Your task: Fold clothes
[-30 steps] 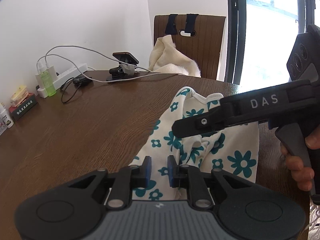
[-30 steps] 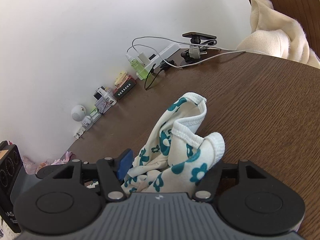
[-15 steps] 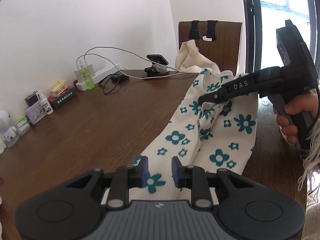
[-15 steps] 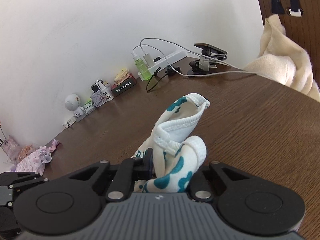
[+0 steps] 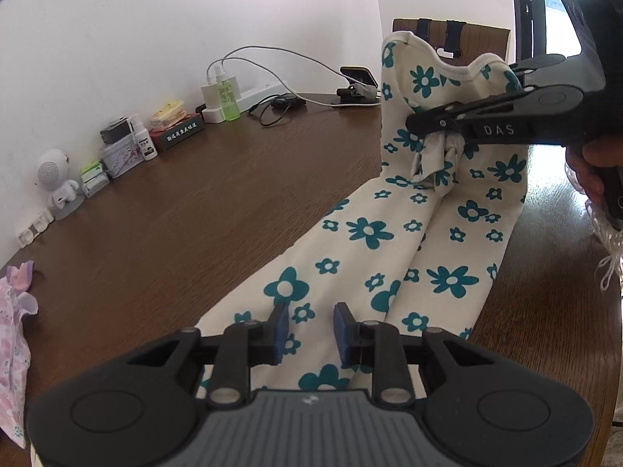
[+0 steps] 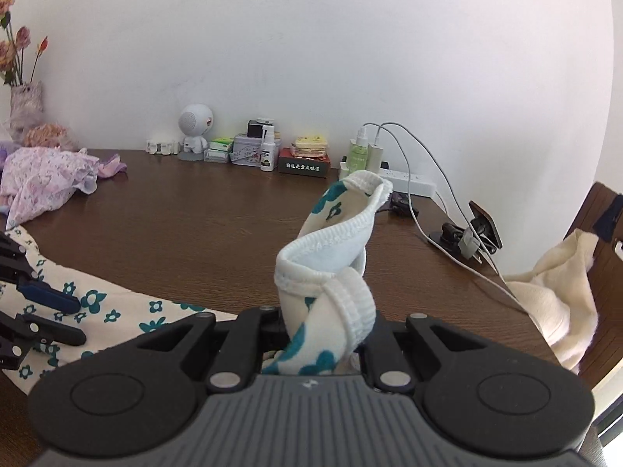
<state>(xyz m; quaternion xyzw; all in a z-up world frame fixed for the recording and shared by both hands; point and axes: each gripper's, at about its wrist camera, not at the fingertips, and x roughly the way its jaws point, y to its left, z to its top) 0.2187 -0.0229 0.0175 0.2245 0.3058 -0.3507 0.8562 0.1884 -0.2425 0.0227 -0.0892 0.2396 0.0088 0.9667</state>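
**Trousers lifted by the waistband as a fold takes shape**

Trousers in cream cloth with teal flowers now stretch along the brown surface, their waistband end raised off the wood. A second ago the garment lay bunched in a low heap; since then the right gripper has clamped a gathered knot of fabric near the waist and lifted it, its fingers having just been closing and now shut tight on the cloth, as the right wrist view confirms with the hem standing up between them. The left gripper sits over the leg end, its fingers a little apart with cloth lying between them; whether the pads actually press the fabric cannot be told. The garment looks drawn out and ready to be laid flat or doubled over.

Room is good toward the middle of the surface, which is bare wood. The far edge by the wall is crowded with a power strip, cables, small boxes and a toy robot. A pink garment lies at the left end, and a chair with a cream blanket stands beyond the right end, where the surface's edge runs close to the trousers.
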